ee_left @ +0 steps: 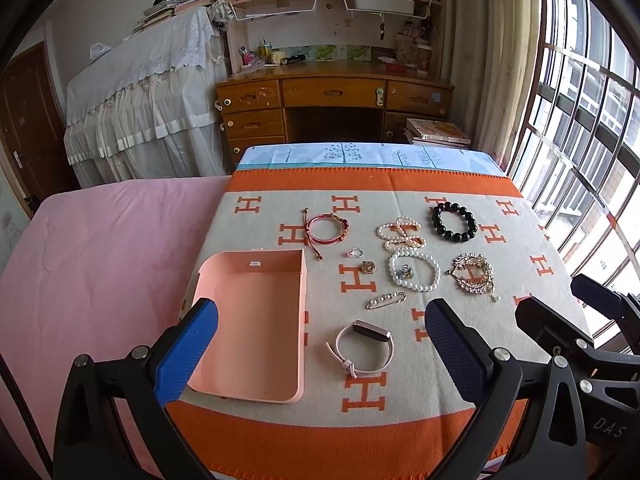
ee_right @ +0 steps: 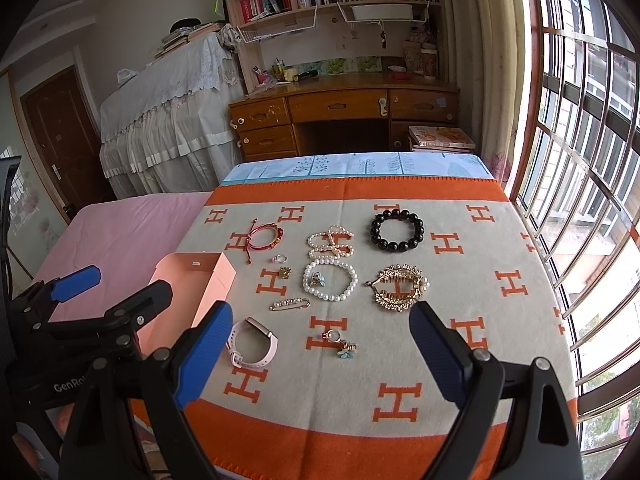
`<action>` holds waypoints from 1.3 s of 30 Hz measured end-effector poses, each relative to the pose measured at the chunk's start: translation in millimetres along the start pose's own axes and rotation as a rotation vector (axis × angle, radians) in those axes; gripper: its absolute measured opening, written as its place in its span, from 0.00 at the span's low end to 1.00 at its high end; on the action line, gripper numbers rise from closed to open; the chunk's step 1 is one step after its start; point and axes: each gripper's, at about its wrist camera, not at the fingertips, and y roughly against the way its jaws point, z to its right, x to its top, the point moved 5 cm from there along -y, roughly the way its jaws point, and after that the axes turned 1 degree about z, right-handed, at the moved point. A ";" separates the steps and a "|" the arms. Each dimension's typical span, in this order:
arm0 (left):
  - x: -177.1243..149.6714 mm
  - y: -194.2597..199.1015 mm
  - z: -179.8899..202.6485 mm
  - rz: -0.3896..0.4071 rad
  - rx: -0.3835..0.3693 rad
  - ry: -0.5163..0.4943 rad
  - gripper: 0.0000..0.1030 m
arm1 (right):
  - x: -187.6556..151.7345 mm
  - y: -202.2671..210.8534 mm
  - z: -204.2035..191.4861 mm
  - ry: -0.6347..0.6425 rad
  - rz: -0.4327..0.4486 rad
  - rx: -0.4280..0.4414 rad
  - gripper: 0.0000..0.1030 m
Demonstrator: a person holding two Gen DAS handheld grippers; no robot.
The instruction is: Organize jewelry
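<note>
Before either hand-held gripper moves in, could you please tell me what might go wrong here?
1. The small ring and flower charm lie touching; a wide pinch may take both.
2. An earring sits inside the pearl bracelet; lifting the bracelet could drag it.
3. The pink box looks light and may slide.

On the blanket lie two pearl bracelets, one black bead bracelet, one red cord bracelet and one pink wristband. There are also one gold leaf brooch, one pearl safety pin and one pink box. Several small rings and charms lie among them; their exact number I cannot tell.
</note>
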 end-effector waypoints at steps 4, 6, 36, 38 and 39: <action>-3.2 2.2 -1.8 0.000 0.000 0.001 0.99 | 0.8 0.7 0.3 -0.001 -0.001 0.000 0.88; -5.2 3.2 -2.7 -0.002 0.001 0.001 0.99 | 1.1 1.2 0.1 -0.001 -0.001 0.000 0.88; 15.4 -9.1 -4.8 -0.033 -0.083 0.019 0.99 | 5.3 -6.5 -3.8 0.010 -0.019 0.007 0.88; 37.7 -15.8 -14.0 -0.037 -0.087 0.031 0.99 | 12.4 -10.7 0.9 0.002 -0.040 0.013 0.88; 45.9 -18.1 -18.2 -0.037 -0.079 0.040 0.99 | 17.1 -12.9 3.8 -0.004 -0.048 0.020 0.88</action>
